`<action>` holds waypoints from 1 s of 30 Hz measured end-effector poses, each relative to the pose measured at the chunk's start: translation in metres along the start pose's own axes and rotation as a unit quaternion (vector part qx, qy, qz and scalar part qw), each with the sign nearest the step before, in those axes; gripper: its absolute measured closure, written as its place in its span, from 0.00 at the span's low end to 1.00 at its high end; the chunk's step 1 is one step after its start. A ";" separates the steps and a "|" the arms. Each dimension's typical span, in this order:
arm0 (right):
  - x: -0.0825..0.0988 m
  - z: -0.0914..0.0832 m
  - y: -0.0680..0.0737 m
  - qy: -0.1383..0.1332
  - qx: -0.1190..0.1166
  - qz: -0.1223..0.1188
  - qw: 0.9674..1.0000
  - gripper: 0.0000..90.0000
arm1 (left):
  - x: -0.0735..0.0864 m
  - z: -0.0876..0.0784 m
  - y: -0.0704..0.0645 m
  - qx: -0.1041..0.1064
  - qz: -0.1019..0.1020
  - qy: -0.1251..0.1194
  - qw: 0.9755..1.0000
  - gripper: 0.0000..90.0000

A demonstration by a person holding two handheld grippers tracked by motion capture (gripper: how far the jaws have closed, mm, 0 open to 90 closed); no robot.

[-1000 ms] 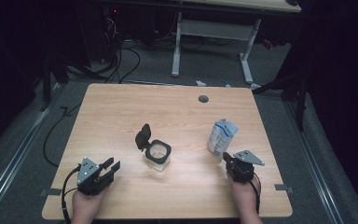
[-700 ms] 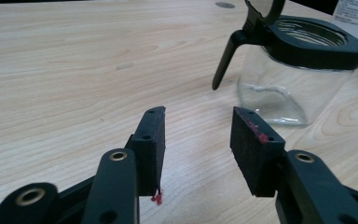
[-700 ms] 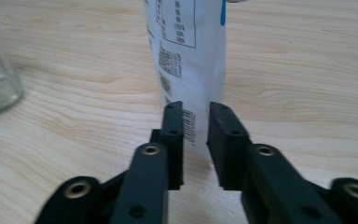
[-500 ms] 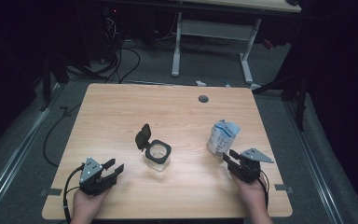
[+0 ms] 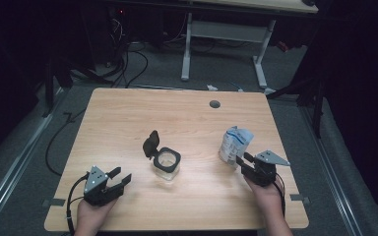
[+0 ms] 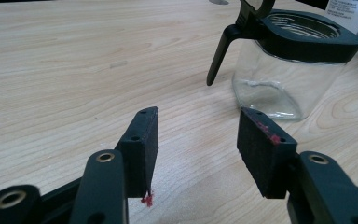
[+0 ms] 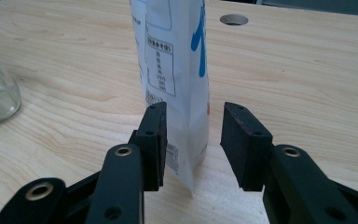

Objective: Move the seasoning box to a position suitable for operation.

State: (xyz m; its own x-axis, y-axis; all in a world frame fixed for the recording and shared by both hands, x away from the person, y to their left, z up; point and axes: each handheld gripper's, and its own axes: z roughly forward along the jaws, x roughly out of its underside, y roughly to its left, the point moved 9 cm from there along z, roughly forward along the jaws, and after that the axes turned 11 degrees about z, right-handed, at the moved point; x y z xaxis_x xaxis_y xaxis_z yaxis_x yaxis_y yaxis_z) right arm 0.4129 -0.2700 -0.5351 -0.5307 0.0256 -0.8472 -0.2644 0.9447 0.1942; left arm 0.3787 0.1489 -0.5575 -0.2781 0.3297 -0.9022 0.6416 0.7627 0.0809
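Wooden table [image 5: 128, 118] in dark room. Right gripper [image 7: 193, 135] jaws have just been opening; white pouch [image 7: 175, 70] stands upright between them, unpinched, so a nudge could tip it. Left gripper [image 6: 196, 140] jaws have just been opening, nothing between them; glass jar [image 6: 284, 70] ahead, lid open.

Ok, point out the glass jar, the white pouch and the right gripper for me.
glass jar [image 5: 166, 169]: high view, its clear body under the black rim.
white pouch [image 7: 177, 60]: right gripper view, its printed front.
right gripper [image 5: 241, 161]: high view, midway between its fingertips.
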 end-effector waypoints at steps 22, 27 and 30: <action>-0.007 0.015 0.012 -0.024 -0.030 -0.009 0.999 0.71 | 0.003 0.000 0.004 -0.011 -0.009 0.003 1.000 0.54; -0.007 0.017 0.012 -0.027 -0.027 -0.010 0.999 0.81 | 0.004 -0.001 0.005 -0.012 -0.008 0.003 1.000 0.54; -0.006 0.018 0.012 -0.033 -0.027 -0.008 0.999 0.88 | 0.004 -0.001 0.006 -0.012 -0.009 0.003 1.000 0.54</action>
State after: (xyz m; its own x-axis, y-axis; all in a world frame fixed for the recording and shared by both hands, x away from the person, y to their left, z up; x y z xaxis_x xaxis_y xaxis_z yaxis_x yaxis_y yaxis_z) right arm 0.4273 -0.2527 -0.5365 -0.4730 0.0334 -0.8804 -0.3158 0.9264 0.2048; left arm 0.3806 0.1550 -0.5602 -0.2936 0.3197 -0.9009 0.6195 0.7814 0.0754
